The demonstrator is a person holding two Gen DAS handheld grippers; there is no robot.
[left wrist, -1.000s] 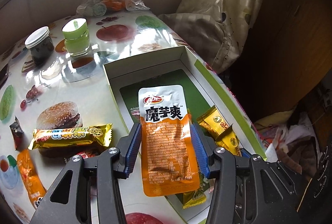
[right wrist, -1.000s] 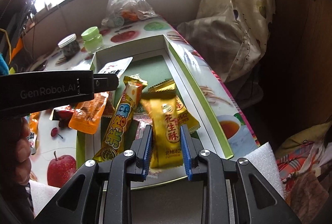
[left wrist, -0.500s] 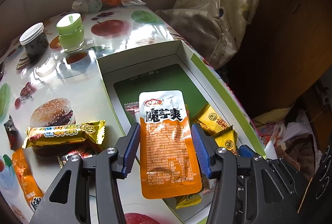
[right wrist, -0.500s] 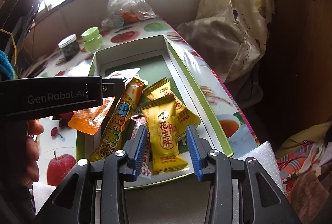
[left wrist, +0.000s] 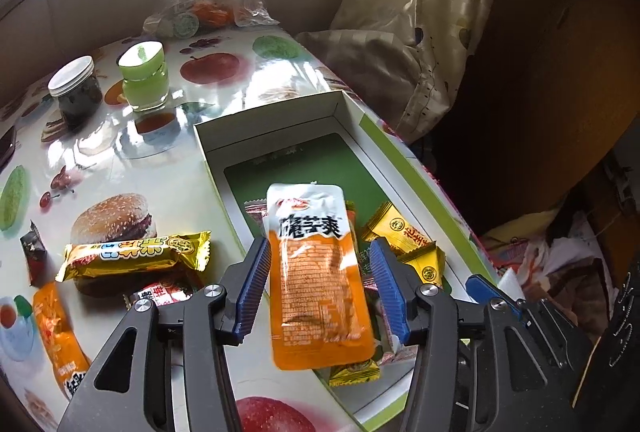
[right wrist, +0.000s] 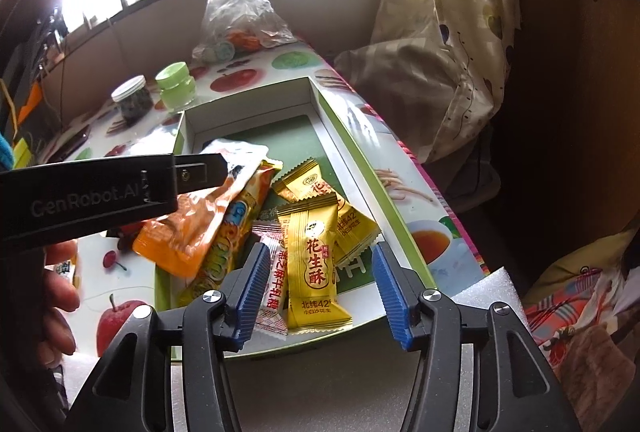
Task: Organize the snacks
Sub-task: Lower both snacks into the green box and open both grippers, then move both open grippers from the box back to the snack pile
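While the right tongs (right wrist: 320, 252) are opening off the yellow candy (right wrist: 314, 232) in the box (right wrist: 248, 111), we can't tell if the left tongs (left wrist: 318, 252) grip the orange pouch (left wrist: 316, 296); next, probably drop it in.

Both wrist views look steeply down, close — sharing the box (left wrist: 280, 119) (right wrist: 248, 103), seemingly from neighbouring angles.

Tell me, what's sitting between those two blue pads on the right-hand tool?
A yellow peanut candy packet lying in the box, a white-and-red packet beside it. The right gripper is opening its jaws, clear of the candy. Right wrist view.
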